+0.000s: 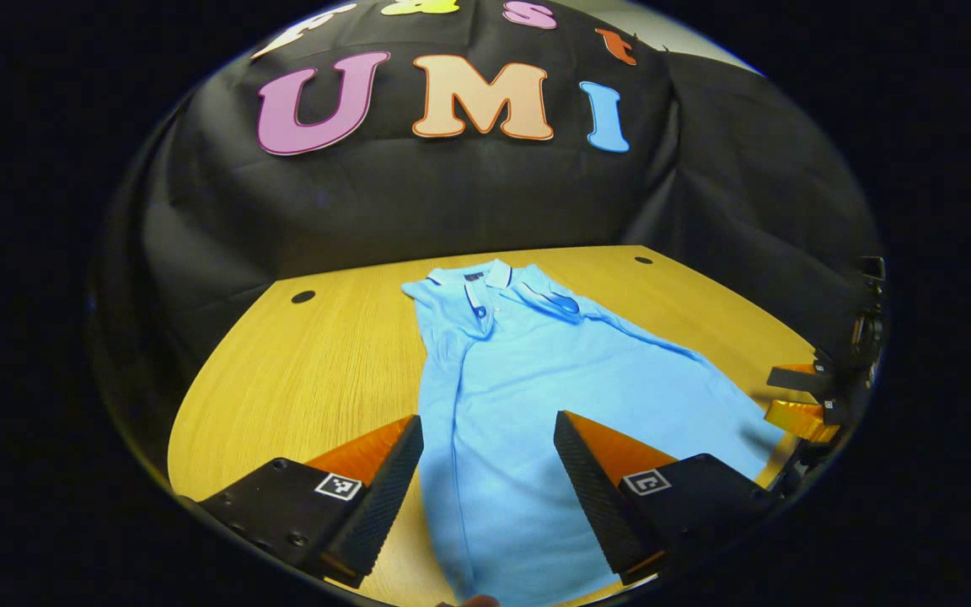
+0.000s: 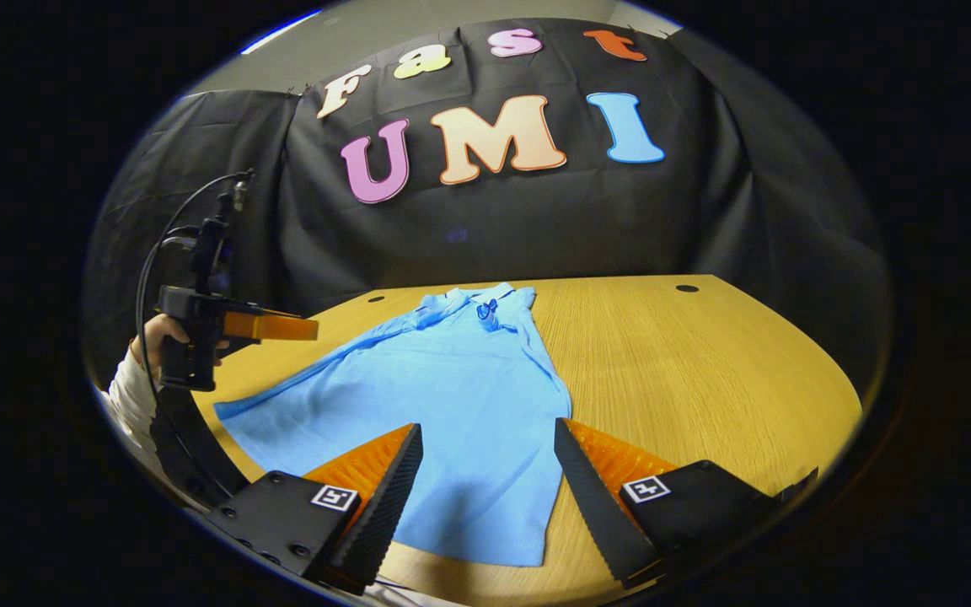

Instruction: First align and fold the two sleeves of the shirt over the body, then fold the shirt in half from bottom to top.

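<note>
**Both claws open above the blue shirt**

A light blue polo shirt lies flat on the wooden surface, with its collar at the far side, toward the black cloth wall. Both sleeves look already folded in over the body, so the shirt makes a long narrow shape. The bottom hem is at the near side and is not yet folded up.

In the left gripper view, the left claw is open, with its 2 fingers well apart and nothing between them. It hangs above the lower part of the shirt, and the left edge of the shirt runs just beside the left finger. Far to the right of this claw, at the edge of the surface, the right claw is partly visible.

In the right gripper view, the right claw is also open and holds nothing. The shirt lies in front of it and a little to its left, and the hem passes between the 2 fingers. The right edge of the shirt ends near the right finger. Farther to the left, a hand with a white sleeve holds the left claw above the surface, beside the shirt. A black cable rises from that device.
</note>
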{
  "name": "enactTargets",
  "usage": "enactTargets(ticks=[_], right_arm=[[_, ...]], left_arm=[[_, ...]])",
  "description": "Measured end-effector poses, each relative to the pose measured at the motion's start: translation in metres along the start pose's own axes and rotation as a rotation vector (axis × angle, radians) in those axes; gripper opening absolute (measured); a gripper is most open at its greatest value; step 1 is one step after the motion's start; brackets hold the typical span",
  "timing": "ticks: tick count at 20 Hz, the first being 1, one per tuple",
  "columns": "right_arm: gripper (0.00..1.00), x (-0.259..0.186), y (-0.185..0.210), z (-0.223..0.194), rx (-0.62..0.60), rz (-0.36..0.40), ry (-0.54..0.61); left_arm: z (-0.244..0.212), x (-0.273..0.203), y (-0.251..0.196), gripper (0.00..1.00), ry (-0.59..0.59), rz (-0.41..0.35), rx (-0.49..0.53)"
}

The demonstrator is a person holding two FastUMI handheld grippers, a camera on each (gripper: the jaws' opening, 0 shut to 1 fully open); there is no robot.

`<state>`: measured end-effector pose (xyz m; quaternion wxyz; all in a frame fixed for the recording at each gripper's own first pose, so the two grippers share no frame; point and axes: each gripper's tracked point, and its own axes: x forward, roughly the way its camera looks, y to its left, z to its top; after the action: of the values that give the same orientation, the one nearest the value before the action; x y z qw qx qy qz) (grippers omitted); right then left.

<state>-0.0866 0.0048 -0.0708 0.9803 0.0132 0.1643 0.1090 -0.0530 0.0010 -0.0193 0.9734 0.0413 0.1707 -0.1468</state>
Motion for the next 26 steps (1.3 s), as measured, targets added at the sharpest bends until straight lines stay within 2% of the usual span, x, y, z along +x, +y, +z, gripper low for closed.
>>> enactTargets(ticks=[5,8,13,14,15,16,17,18,23,26], right_arm=[[0.98,-0.025,0.003,-0.032,-0.052,-0.014,0.061],[0.98,-0.028,0.002,-0.036,-0.096,-0.037,0.084],[0.98,-0.032,0.003,-0.050,-0.177,-0.044,0.141],[0.96,-0.032,0.001,-0.051,-0.186,-0.046,0.148],[0.99,-0.031,0.001,-0.055,-0.188,-0.044,0.157],[0.99,-0.031,0.001,-0.056,-0.178,-0.039,0.160],[0.96,-0.032,0.001,-0.056,-0.163,-0.038,0.162],[0.98,-0.031,0.001,-0.056,-0.153,-0.034,0.164],[0.98,-0.026,0.003,-0.060,-0.082,-0.010,0.170],[0.97,-0.026,0.012,-0.061,-0.104,0.015,0.167]], left_arm=[[-0.047,-0.049,-0.019,0.96,0.029,0.006,0.004],[-0.074,-0.068,-0.033,0.96,0.043,0.003,-0.017],[-0.101,-0.073,-0.043,0.96,0.076,0.005,-0.051],[-0.104,-0.073,-0.042,0.96,0.080,0.010,-0.049],[-0.105,-0.072,-0.042,0.96,0.081,0.016,-0.046],[-0.107,-0.071,-0.042,0.91,0.084,0.019,-0.047],[-0.108,-0.071,-0.043,0.91,0.088,0.019,-0.051],[-0.111,-0.070,-0.043,0.96,0.094,0.020,-0.056],[-0.116,-0.067,-0.037,0.96,0.104,0.055,-0.068],[-0.118,-0.065,-0.040,0.92,0.108,0.046,-0.037]])
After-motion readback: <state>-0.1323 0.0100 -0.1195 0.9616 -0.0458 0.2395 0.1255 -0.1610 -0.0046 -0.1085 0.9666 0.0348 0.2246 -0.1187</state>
